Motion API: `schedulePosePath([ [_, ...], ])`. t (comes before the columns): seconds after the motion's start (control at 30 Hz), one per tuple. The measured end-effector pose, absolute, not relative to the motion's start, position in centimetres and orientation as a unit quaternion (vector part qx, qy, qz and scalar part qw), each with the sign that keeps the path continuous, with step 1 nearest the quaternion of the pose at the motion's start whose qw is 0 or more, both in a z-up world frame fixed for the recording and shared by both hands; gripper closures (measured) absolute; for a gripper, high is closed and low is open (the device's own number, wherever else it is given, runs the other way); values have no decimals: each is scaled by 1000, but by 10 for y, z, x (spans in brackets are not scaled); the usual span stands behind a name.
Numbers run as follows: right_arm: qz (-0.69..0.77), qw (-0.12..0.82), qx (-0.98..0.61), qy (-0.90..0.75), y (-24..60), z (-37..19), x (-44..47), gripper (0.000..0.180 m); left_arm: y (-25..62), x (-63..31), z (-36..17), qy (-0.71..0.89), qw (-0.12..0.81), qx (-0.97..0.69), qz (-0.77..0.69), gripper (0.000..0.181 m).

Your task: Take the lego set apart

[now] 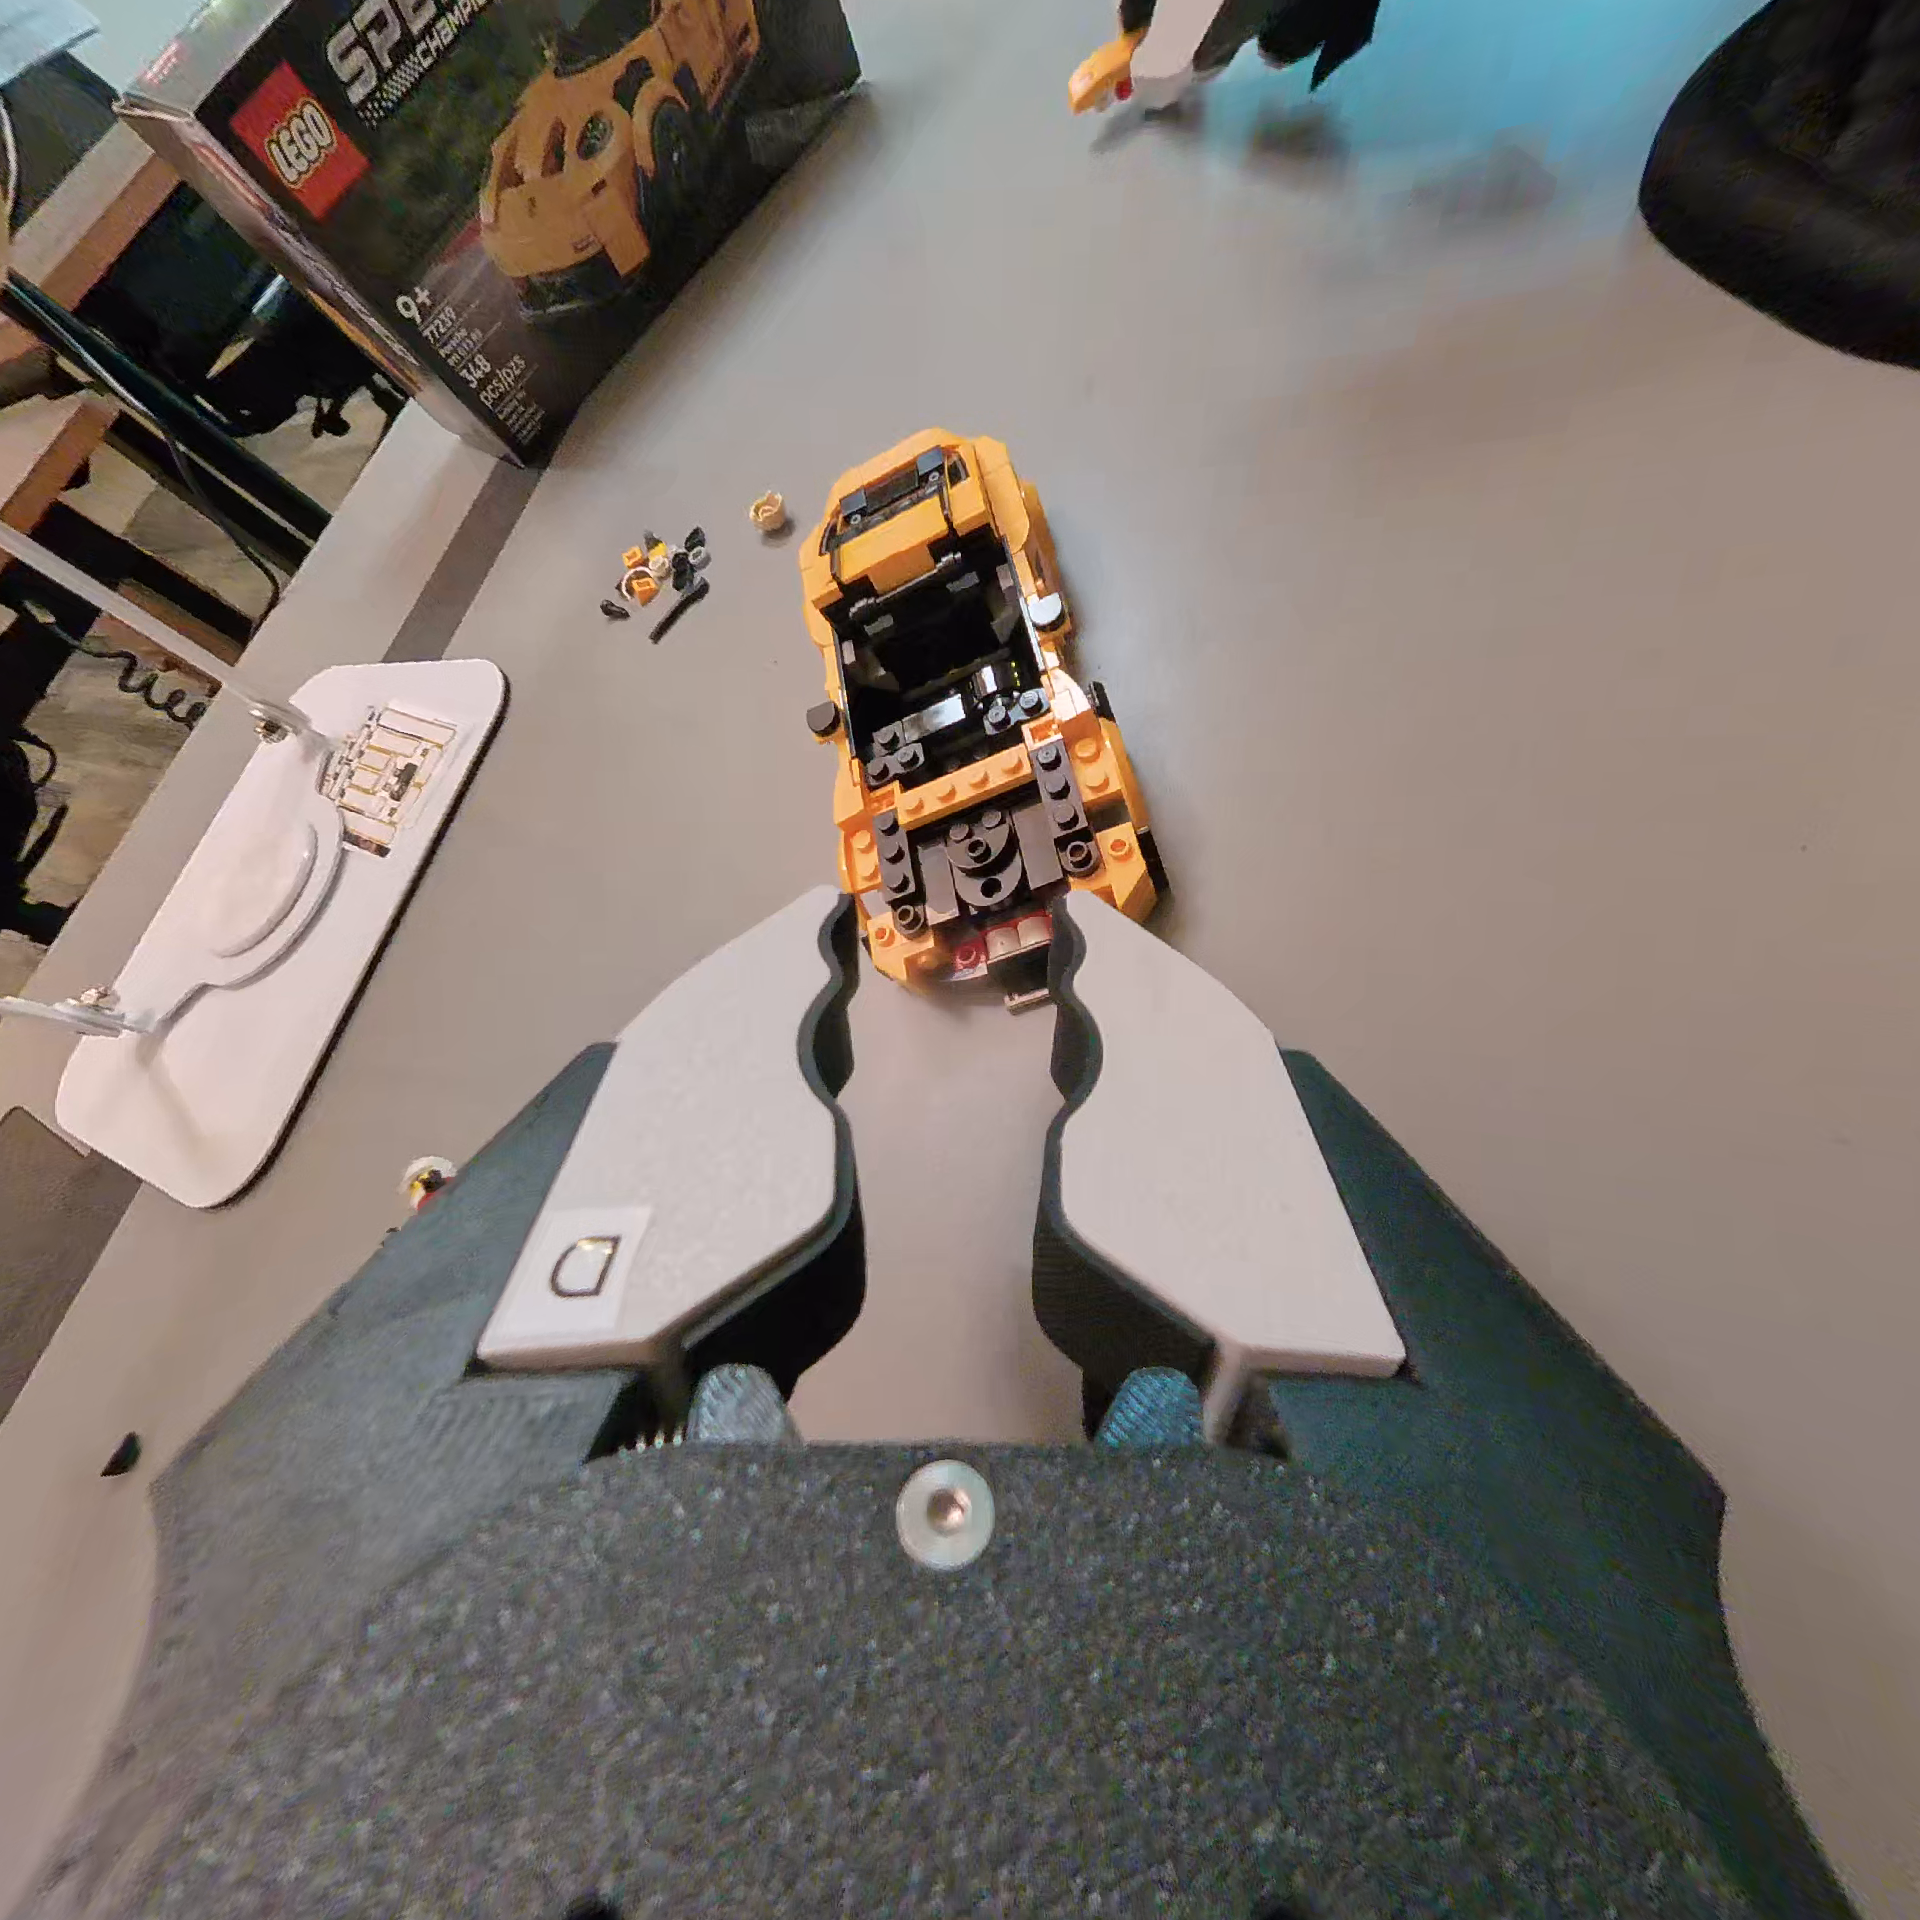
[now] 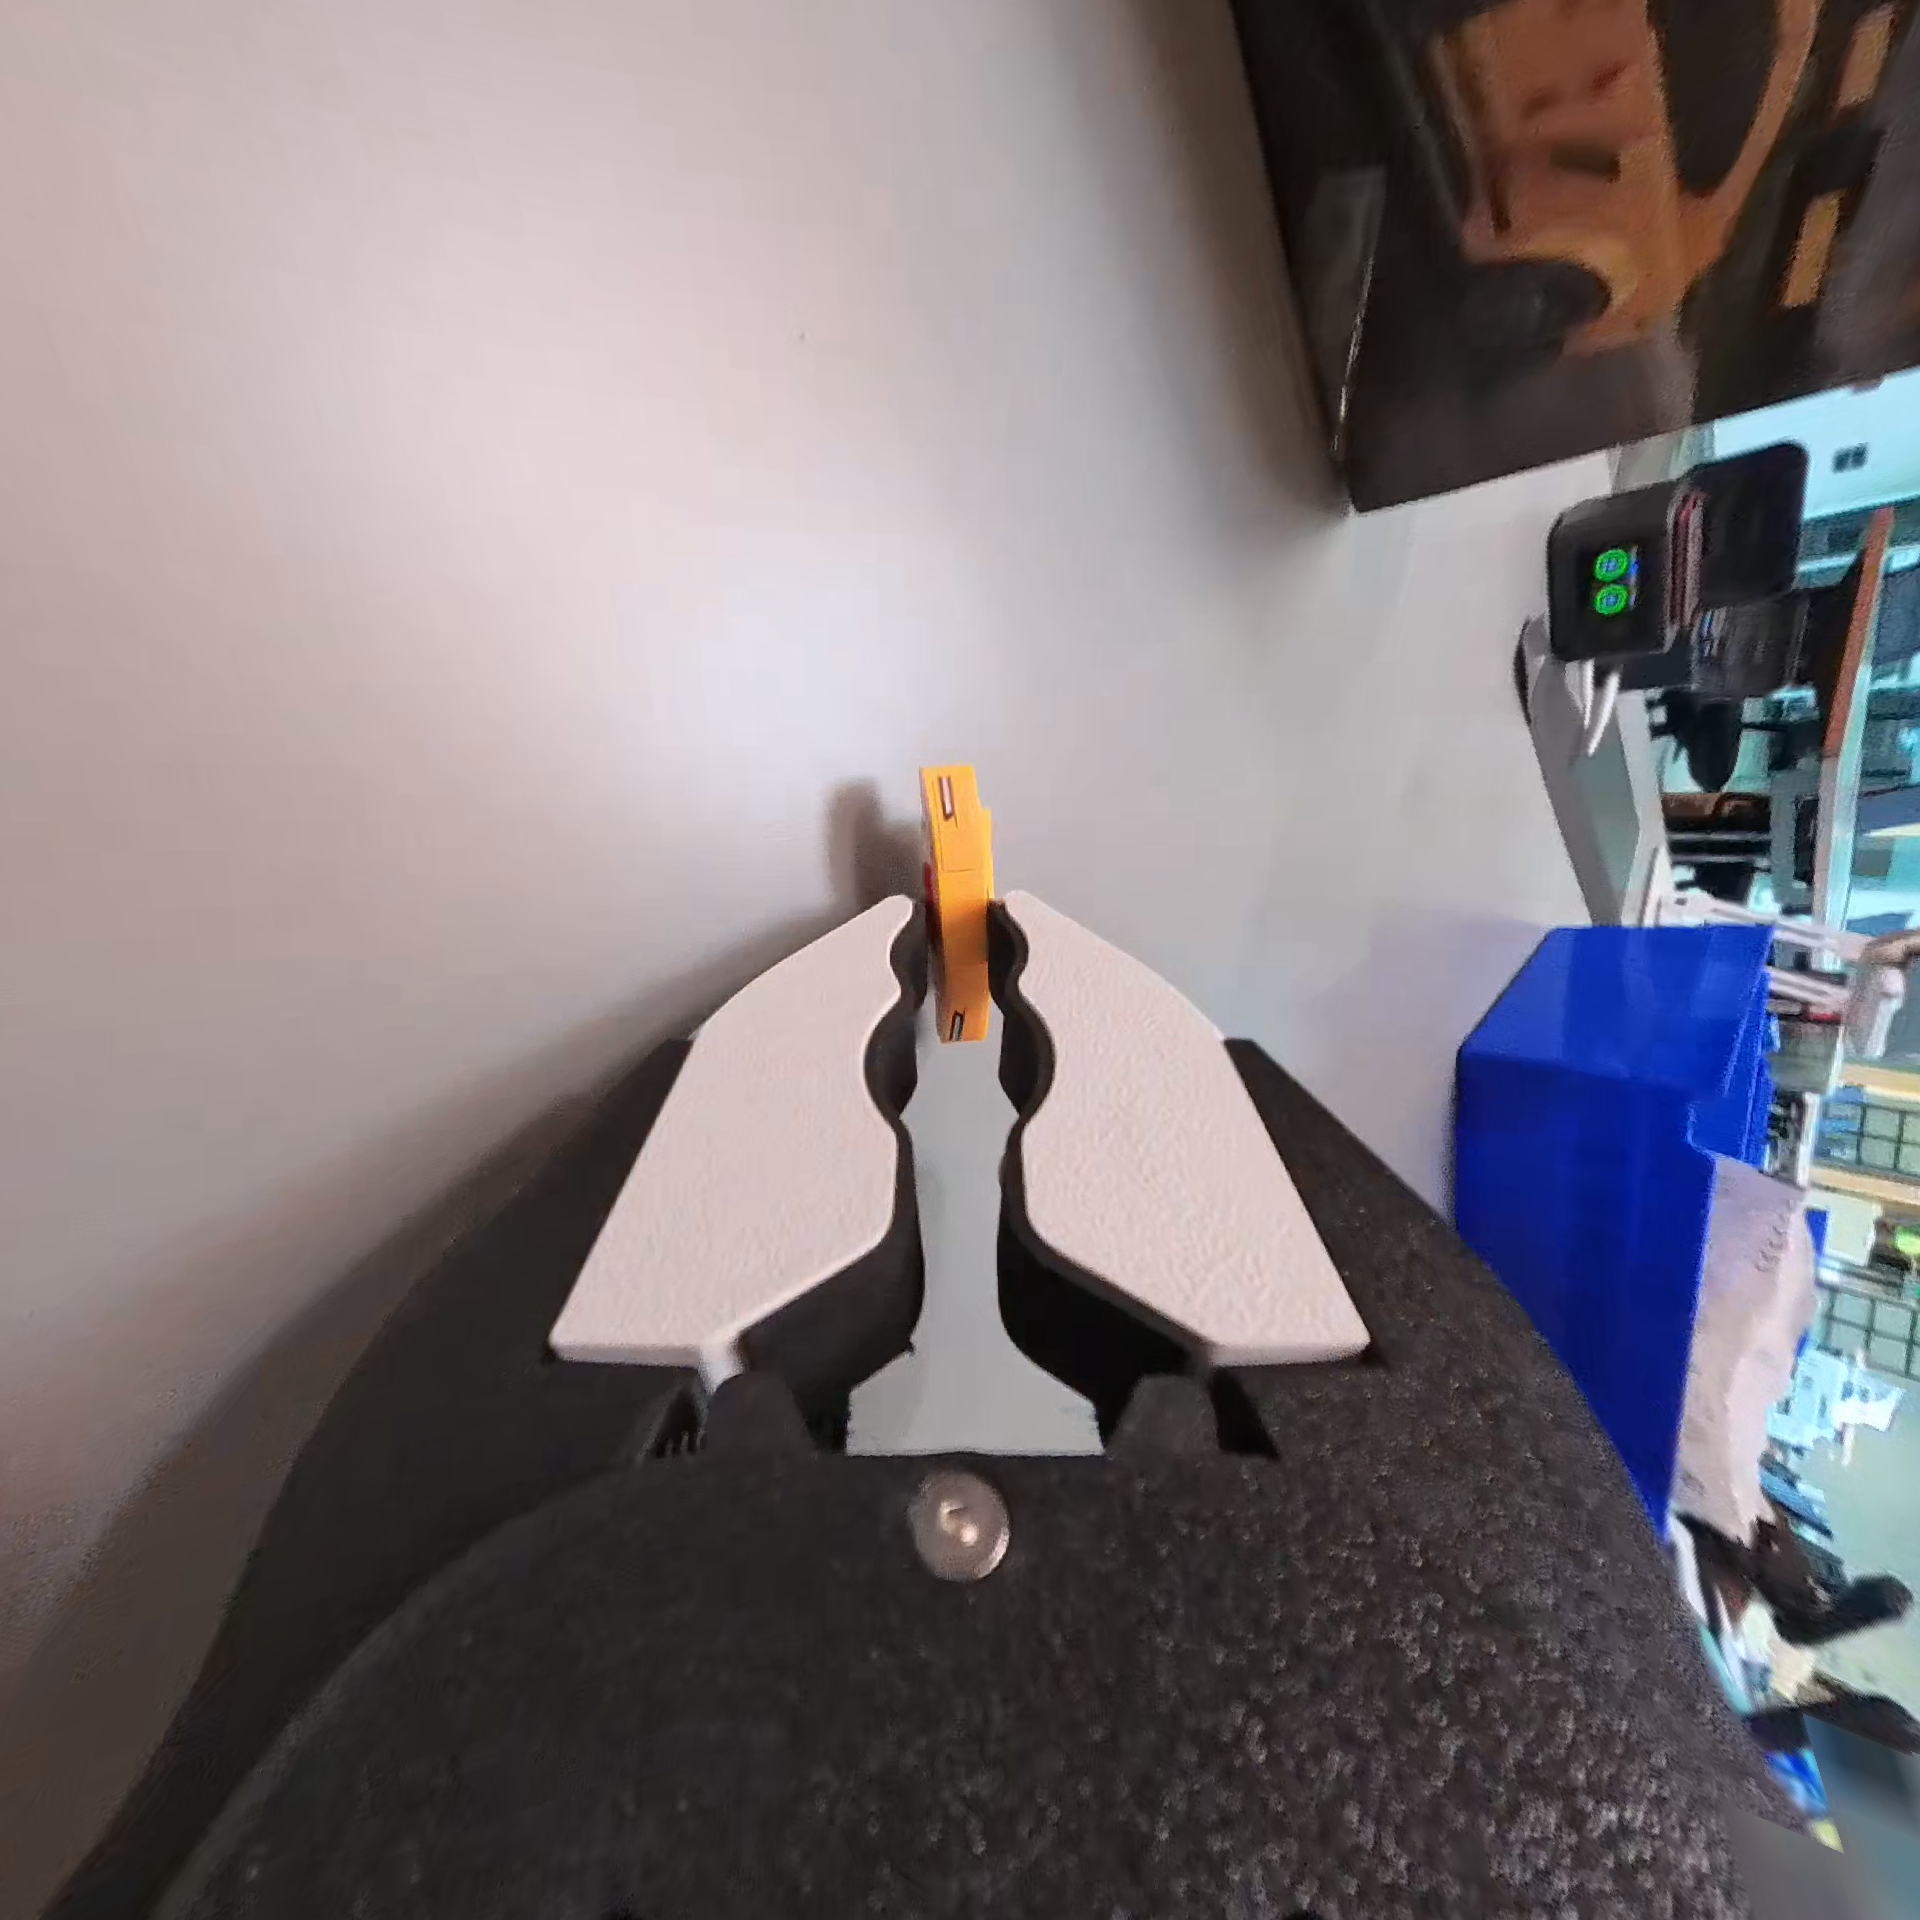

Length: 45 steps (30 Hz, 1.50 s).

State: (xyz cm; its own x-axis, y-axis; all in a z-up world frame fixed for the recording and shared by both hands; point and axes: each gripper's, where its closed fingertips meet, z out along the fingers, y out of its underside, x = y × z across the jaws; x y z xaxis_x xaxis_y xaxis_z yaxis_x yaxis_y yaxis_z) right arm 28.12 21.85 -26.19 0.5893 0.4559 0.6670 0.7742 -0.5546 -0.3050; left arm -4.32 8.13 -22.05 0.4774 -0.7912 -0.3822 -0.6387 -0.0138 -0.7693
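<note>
An orange and black lego car [image 1: 961, 717] lies on the grey table [image 1: 1403, 727], its roof off and its cabin open. My left gripper [image 1: 956, 920] is open, its fingertips on either side of the car's near end, which shows red pieces. A small dark piece [image 1: 1023, 1000] lies just under that end. My right gripper [image 2: 956, 914] is shut on a flat orange lego piece [image 2: 958, 904] that stands on edge above the table. It shows far off in the left wrist view [image 1: 1117, 78], holding the same piece.
The lego box [image 1: 499, 208] stands at the back left. A pile of small loose pieces [image 1: 660, 571] and a tan round piece [image 1: 767, 511] lie left of the car. A white plate [image 1: 281, 914] lies at the left edge. A blue bin [image 2: 1600, 1174] stands right. Across from one pair of fingers to the other is roughly 35 cm.
</note>
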Motion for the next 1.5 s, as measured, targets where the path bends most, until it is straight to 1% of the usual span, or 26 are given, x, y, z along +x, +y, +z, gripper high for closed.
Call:
schedulePosePath([
  [0.07,-247,314,-839,-370,220,-262,272,168,81,-43,-218,504,492,-706,-77,147],
  [0.17,-207,340,-845,-357,220,-256,259,148,84,-47,-211,492,510,-702,-70,152],
  [0.23,-161,371,-849,-340,220,-249,247,141,87,-51,-204,476,522,-704,-75,155],
  [0.3,-100,416,-842,-329,220,-236,228,140,90,-54,-200,460,527,-710,-85,156],
  [0.37,8,458,-821,-341,213,-221,192,140,93,-58,-199,448,528,-716,-92,157],
  [0.47,188,460,-767,-406,178,-202,126,138,96,-62,-199,434,528,-723,-101,158],
  [0.57,222,470,-727,-450,160,-189,85,136,101,-67,-195,413,539,-727,-105,158],
  [0.63,228,512,-691,-456,157,-172,58,136,105,-72,-186,389,559,-723,-115,164],
  [0.7,232,573,-657,-432,160,-148,36,138,106,-79,-170,357,591,-712,-129,180],
  [0.77,247,626,-630,-389,166,-123,20,138,108,-88,-152,322,624,-698,-142,181],
  [0.83,264,658,-613,-348,174,-103,9,138,111,-98,-142,291,645,-692,-143,181],
  [0.9,265,684,-598,-323,185,-90,0,144,116,-108,-136,268,659,-688,-143,181],
  [1.0,275,693,-585,-319,196,-76,-17,152,127,-119,-130,238,668,-688,-155,181],
  [1.03,276,697,-581,-317,199,-71,-21,157,132,-123,-126,227,671,-687,-162,181],
  [1.1,281,706,-567,-318,203,-61,-29,180,148,-133,-116,216,683,-682,-146,181],
  [1.2,281,711,-561,-318,211,-51,-36,180,176,-152,-93,194,705,-672,-118,181],
  [1.37,277,702,-564,-335,214,-56,-33,180,218,-192,-49,158,734,-657,-70,181],
  [1.43,277,697,-565,-345,213,-61,-31,180,225,-207,-41,149,734,-659,-64,181],
  [1.5,273,694,-559,-362,210,-66,-30,180,224,-214,-43,156,716,-675,-87,181],
])
